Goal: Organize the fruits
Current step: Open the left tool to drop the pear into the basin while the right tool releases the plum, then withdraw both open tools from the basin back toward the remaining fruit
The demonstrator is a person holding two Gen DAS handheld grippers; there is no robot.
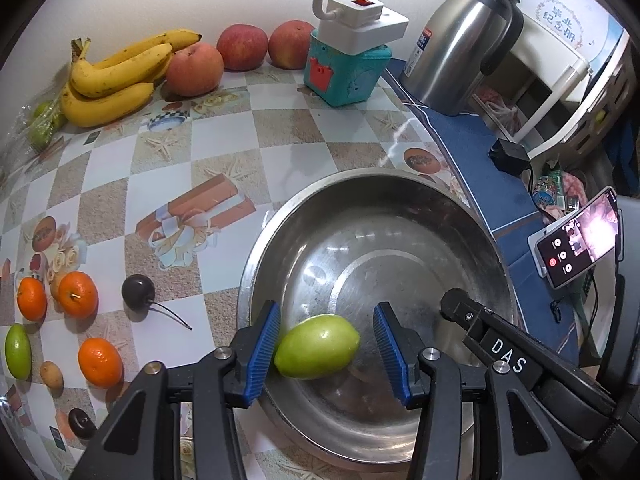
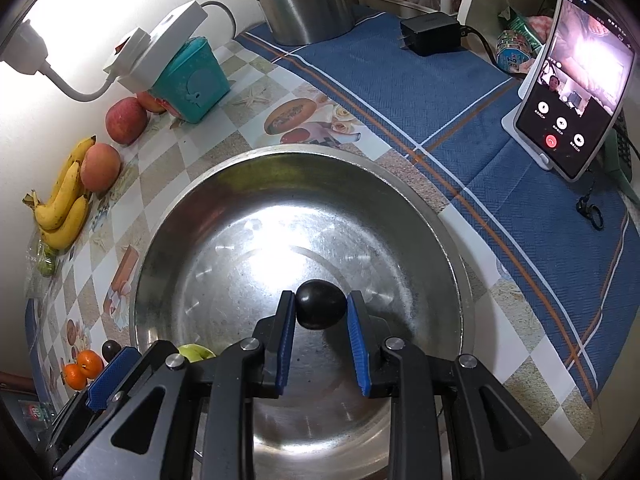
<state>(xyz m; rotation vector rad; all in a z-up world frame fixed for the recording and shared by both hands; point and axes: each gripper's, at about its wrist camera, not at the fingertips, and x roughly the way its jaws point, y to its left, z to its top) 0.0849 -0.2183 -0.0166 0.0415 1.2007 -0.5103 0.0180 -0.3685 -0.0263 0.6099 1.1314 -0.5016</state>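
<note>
A steel bowl (image 1: 472,216) sits on the patterned table; it also fills the right wrist view (image 2: 400,184). My left gripper (image 1: 326,346) is open over the bowl's near rim. A green fruit (image 1: 316,346) lies between its blue pads, touching only the left pad; it peeks out in the right wrist view (image 2: 194,352). My right gripper (image 2: 320,312) is shut on a dark plum (image 2: 320,308) above the bowl's inside. Loose on the table left of the bowl: oranges (image 1: 78,294), a dark cherry (image 1: 138,292), another green fruit (image 1: 18,350).
Bananas (image 1: 112,80) and apples (image 1: 242,46) lie along the back wall. A teal box (image 1: 344,72) with a power strip (image 1: 360,16) on it, a steel kettle (image 1: 456,40) and a phone on a stand (image 2: 572,80) stand behind and right of the bowl on blue cloth.
</note>
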